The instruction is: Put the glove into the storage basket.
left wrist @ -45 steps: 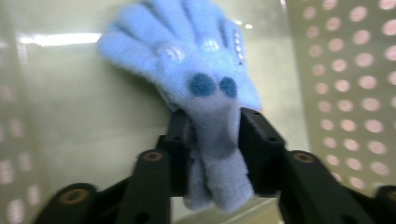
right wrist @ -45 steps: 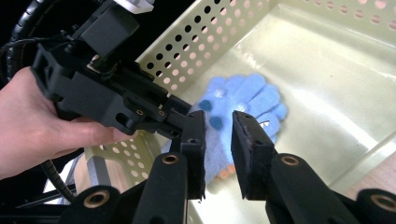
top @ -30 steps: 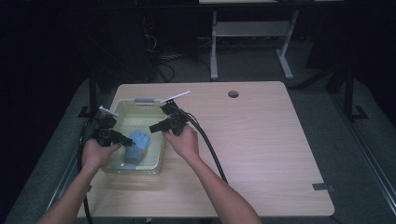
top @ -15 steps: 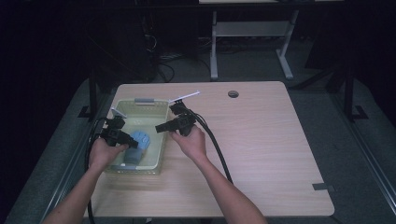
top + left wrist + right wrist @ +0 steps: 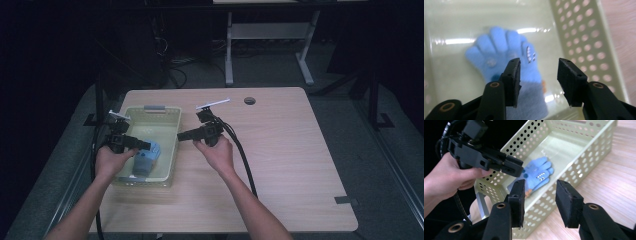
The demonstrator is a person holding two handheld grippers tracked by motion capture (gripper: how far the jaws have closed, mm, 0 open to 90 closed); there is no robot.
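Blue glove in the basket, both of your hand-held grippers spread and empty.

Your left hand-held gripper hangs inside the pale perforated basket near the table's left edge; your right hand-held gripper hovers just outside its right wall, with bare tabletop to the right. The fuzzy blue glove, grey-cuffed with a small toothy face, lies flat on the basket floor, fingers pointing along the basket away from you.

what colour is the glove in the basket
Light blue glove with a greyer cuff, lying in the pale yellow-green basket; the left gripper view shows it best.
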